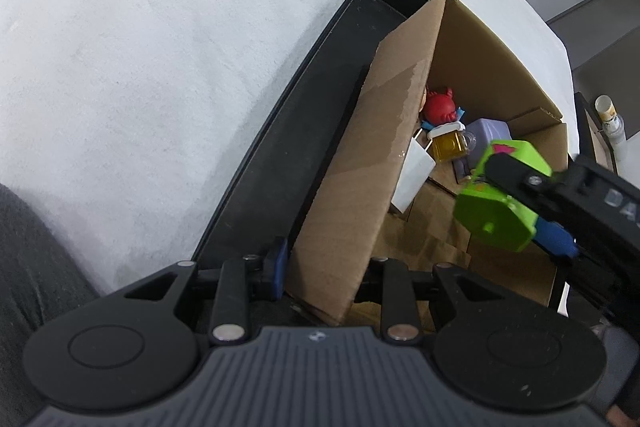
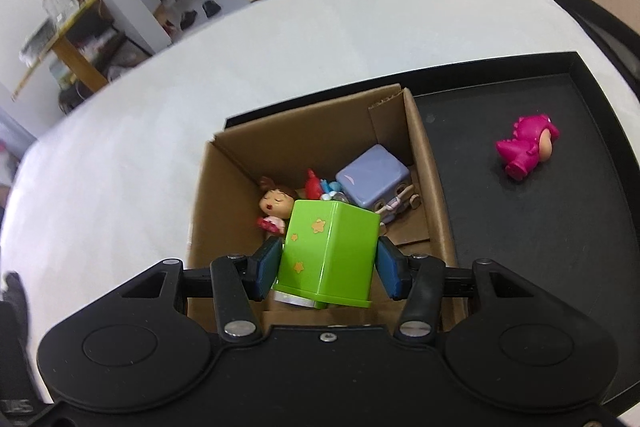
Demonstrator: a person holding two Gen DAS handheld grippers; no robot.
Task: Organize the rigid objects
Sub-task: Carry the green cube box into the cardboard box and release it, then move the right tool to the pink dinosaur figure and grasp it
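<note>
toys (image 2: 372, 183) crowd box (image 2: 436, 195), tray (image 2: 520, 227) mostly free

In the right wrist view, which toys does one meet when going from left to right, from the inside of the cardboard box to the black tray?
Doll figure → green block, held in the right gripper → lavender cube toy → pink dinosaur figure, lying on the black tray.

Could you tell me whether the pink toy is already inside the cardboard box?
No, the pink toy lies on the black tray, outside the cardboard box.
</note>
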